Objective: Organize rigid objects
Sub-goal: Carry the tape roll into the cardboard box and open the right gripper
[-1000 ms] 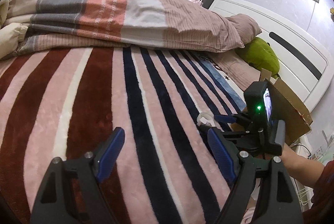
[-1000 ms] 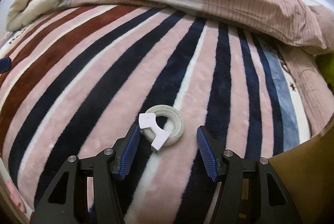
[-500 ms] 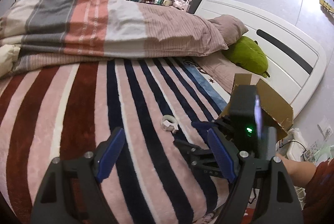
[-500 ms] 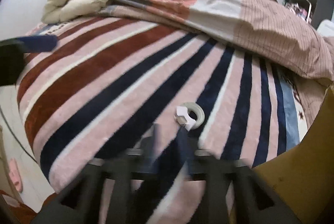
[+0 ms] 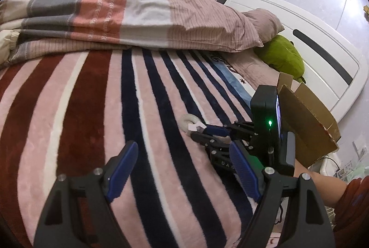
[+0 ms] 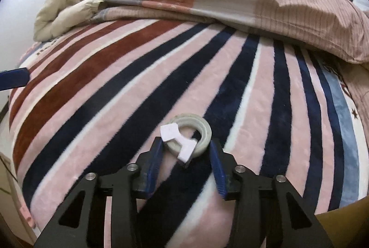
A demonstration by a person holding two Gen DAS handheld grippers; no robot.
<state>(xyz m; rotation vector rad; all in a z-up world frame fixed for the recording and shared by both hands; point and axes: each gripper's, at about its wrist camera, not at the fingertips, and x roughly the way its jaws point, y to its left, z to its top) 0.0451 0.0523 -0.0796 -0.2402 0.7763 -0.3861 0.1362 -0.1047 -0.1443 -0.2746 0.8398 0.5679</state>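
A white tape roll with a loose white tab lies flat on the striped blanket. My right gripper is open, its blue-padded fingers on either side of the roll's near edge, close to it; contact is unclear. The left wrist view shows the roll just ahead of the right gripper. My left gripper is open and empty, hovering over the blanket to the left of and behind the right one.
An open cardboard box stands at the bed's right edge, behind the right gripper. A folded duvet, a pillow and a green plush lie along the far side. A white headboard is at the right.
My right gripper pulled back from the roll, then moved forward again and its fingers now flank the roll more closely. The left gripper's view shifted with it; its jaws stay open.
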